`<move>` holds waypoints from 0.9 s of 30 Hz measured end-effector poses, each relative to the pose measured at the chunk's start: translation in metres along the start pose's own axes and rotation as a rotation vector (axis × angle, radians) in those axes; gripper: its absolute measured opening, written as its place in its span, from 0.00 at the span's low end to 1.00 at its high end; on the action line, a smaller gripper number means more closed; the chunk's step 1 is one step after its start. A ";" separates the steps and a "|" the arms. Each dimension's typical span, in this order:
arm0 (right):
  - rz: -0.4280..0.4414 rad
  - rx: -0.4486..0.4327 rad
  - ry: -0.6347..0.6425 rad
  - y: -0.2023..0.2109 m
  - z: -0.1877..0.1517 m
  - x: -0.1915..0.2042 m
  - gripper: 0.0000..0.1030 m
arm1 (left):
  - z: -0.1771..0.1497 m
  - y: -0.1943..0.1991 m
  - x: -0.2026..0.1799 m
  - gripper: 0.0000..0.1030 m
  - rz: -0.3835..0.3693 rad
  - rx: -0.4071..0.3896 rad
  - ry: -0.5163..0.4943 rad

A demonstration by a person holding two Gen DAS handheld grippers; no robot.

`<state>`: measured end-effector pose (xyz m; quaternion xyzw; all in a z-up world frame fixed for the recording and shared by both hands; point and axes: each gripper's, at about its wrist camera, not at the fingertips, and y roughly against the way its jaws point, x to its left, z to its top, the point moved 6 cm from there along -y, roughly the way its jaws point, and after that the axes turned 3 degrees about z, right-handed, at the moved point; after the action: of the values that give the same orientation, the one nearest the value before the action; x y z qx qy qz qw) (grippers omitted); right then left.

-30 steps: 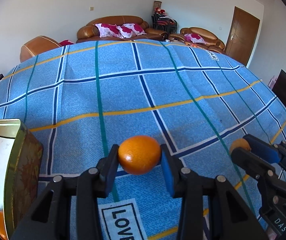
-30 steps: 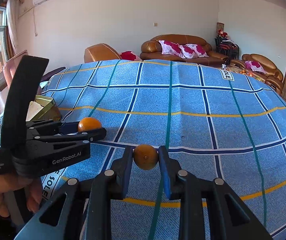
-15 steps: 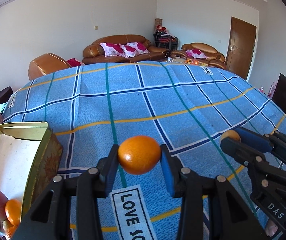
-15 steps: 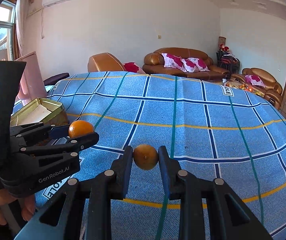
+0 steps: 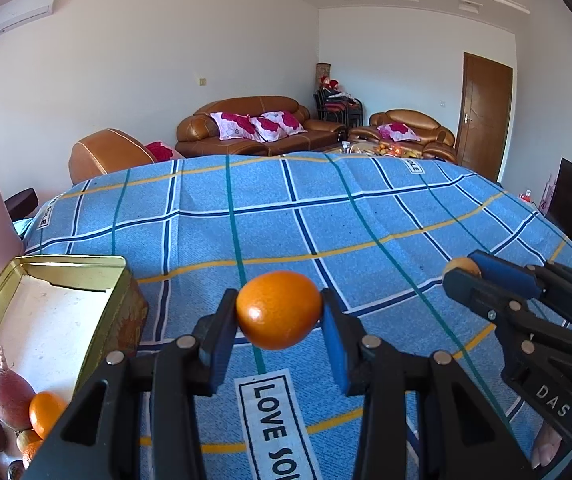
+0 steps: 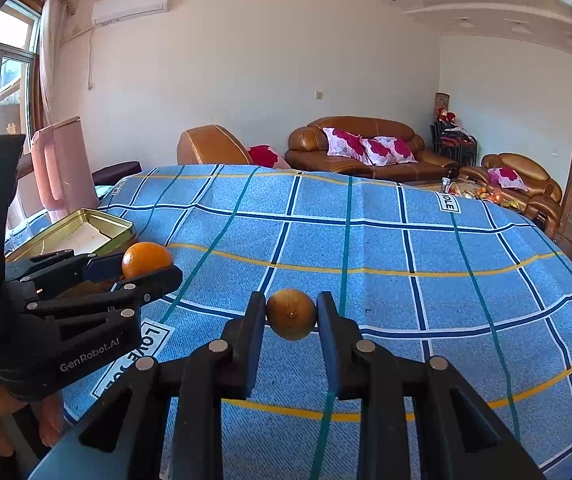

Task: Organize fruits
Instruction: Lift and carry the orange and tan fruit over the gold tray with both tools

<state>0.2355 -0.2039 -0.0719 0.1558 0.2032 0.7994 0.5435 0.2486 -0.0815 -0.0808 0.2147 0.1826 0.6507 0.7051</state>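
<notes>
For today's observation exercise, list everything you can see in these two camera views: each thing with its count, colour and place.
Large orange: one, bright orange, between left gripper's pads.
Small orange: one, duller orange, between right gripper's pads.
Tin box: one, gold, left on the cloth.
Fruit in box: several, orange and reddish, near end.
Tablecloth: one, blue checked, covering the table.
Sofas: brown, against far wall.
Left gripper: black, shut on large orange.
Right gripper: black, shut on small orange.

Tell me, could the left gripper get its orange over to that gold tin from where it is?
Probably yes. The left gripper, shut on the orange, hangs above the blue cloth, and the gold tin sits open-topped just to its left with nothing between them.
</notes>
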 end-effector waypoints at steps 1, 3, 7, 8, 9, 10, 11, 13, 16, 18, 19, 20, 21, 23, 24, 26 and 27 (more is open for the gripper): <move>0.000 -0.006 0.000 0.001 0.000 0.000 0.27 | 0.000 0.002 0.000 0.41 0.003 -0.007 -0.003; -0.002 -0.021 0.002 0.004 0.001 0.000 0.27 | 0.000 0.006 -0.001 0.41 0.011 -0.023 -0.010; -0.004 -0.059 0.005 0.009 0.004 0.002 0.27 | -0.001 0.014 -0.003 0.41 0.015 -0.047 -0.024; -0.002 -0.064 0.007 0.010 0.004 0.002 0.27 | -0.002 0.015 -0.003 0.41 0.014 -0.049 -0.027; 0.002 -0.063 0.006 0.010 0.004 0.003 0.27 | -0.002 0.017 -0.003 0.41 0.014 -0.054 -0.030; 0.004 -0.064 0.005 0.011 0.004 0.003 0.27 | -0.003 0.019 -0.003 0.41 0.016 -0.059 -0.032; 0.007 -0.065 0.005 0.012 0.003 0.003 0.27 | -0.003 0.021 -0.003 0.41 0.016 -0.063 -0.036; 0.015 -0.062 0.006 0.013 0.002 0.005 0.27 | -0.005 0.026 -0.003 0.41 0.020 -0.074 -0.043; 0.017 -0.059 0.015 0.015 0.000 0.009 0.27 | -0.006 0.032 -0.003 0.41 0.022 -0.087 -0.050; 0.014 -0.051 0.022 0.016 -0.001 0.013 0.27 | -0.007 0.035 -0.002 0.41 0.022 -0.094 -0.046; 0.012 -0.045 0.025 0.016 -0.002 0.014 0.27 | -0.008 0.037 -0.001 0.41 0.022 -0.098 -0.043; 0.010 -0.042 0.031 0.016 -0.003 0.016 0.27 | -0.009 0.039 0.000 0.41 0.022 -0.100 -0.040; 0.008 -0.040 0.038 0.017 -0.004 0.018 0.27 | -0.009 0.039 0.002 0.41 0.020 -0.100 -0.039; 0.007 -0.029 0.045 0.017 -0.006 0.021 0.27 | -0.010 0.043 0.005 0.41 0.020 -0.105 -0.034; 0.008 -0.023 0.047 0.018 -0.007 0.023 0.27 | -0.011 0.045 0.006 0.41 0.021 -0.108 -0.034; 0.012 -0.018 0.049 0.021 -0.009 0.027 0.27 | -0.013 0.049 0.008 0.41 0.023 -0.117 -0.033; 0.015 -0.015 0.049 0.022 -0.011 0.029 0.27 | -0.013 0.051 0.009 0.41 0.025 -0.121 -0.034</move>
<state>0.2025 -0.1858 -0.0694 0.1334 0.2094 0.8085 0.5336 0.1991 -0.0683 -0.0640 0.1849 0.1283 0.6655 0.7116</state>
